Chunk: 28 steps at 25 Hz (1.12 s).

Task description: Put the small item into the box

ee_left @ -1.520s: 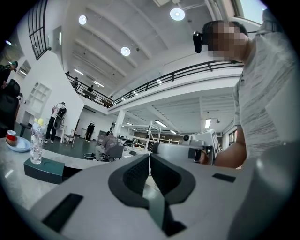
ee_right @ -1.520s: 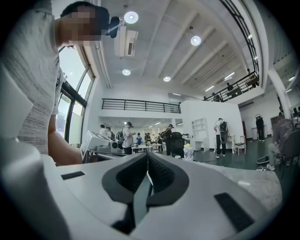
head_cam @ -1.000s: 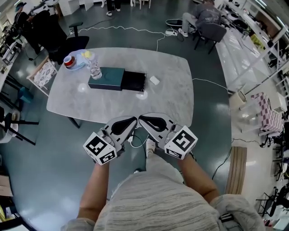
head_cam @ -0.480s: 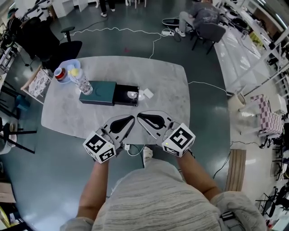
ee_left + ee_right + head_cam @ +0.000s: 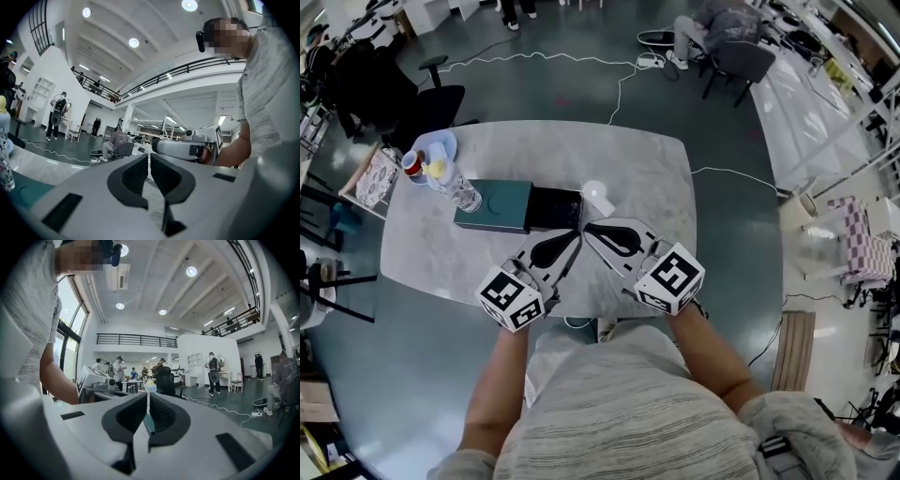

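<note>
the big grey stone tabletop point(image 5: 656, 187) has round corners. its widest bare part is on the right side, all the way to the right edge. the flat teal box point(image 5: 495, 204) lies on the left half, and its black drawer point(image 5: 555, 208) is pulled out to the right. the small white item point(image 5: 598, 195) lies on the tabletop just beside the right end of the drawer, not in it.

a clear plastic water bottle point(image 5: 464, 195) stands at the far left corner of the box. a light blue plate point(image 5: 439, 148) sits near the far left edge of the tabletop.

the left gripper point(image 5: 575, 234) and the right gripper point(image 5: 591, 228) hang over the near edge, with their tips close to each other and near the drawer. the left jaws are together with nothing in them. the right jaws are pressed together too, and hold nothing.

each gripper has a cube with black and white square marks, the left cube point(image 5: 508, 298) and the right cube point(image 5: 670, 277). the bottle's label is too small to read.

a black office chair point(image 5: 441, 98) stands on the floor past the far left corner.
</note>
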{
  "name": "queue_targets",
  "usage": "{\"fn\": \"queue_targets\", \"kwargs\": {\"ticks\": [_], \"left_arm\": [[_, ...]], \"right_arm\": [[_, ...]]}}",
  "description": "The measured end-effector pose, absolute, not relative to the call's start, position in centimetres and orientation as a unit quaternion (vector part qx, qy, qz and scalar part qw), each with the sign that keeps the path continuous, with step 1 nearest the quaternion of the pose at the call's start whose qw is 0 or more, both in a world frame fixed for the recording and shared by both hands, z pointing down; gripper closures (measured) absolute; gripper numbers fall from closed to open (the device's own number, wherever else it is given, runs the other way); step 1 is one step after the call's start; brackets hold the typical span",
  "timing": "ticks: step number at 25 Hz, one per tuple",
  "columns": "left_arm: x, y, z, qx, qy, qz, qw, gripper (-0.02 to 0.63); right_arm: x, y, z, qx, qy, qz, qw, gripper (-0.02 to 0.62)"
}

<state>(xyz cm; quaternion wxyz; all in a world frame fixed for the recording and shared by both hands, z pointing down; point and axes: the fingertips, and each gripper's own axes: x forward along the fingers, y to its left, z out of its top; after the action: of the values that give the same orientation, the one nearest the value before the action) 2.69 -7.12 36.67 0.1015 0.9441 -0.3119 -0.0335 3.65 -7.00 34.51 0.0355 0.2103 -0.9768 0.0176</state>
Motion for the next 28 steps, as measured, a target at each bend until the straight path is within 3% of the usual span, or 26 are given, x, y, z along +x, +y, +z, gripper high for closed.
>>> {"fn": "queue_targets", "kwargs": {"ticks": [13, 28], "left_arm": [[1.7, -14.2, 41.3, 0.953, -0.257, -0.013, 0.159, 0.584], [1.8, -19.4, 45.7, 0.954, -0.226, -0.002, 0.196, 0.584]], "right_arm": [[3.0, -13.3, 39.7, 0.28, -0.955, 0.052, 0.087, 0.572], [4.8, -19.2, 47.2, 0.345, -0.919, 0.077, 0.176, 0.489]]}}
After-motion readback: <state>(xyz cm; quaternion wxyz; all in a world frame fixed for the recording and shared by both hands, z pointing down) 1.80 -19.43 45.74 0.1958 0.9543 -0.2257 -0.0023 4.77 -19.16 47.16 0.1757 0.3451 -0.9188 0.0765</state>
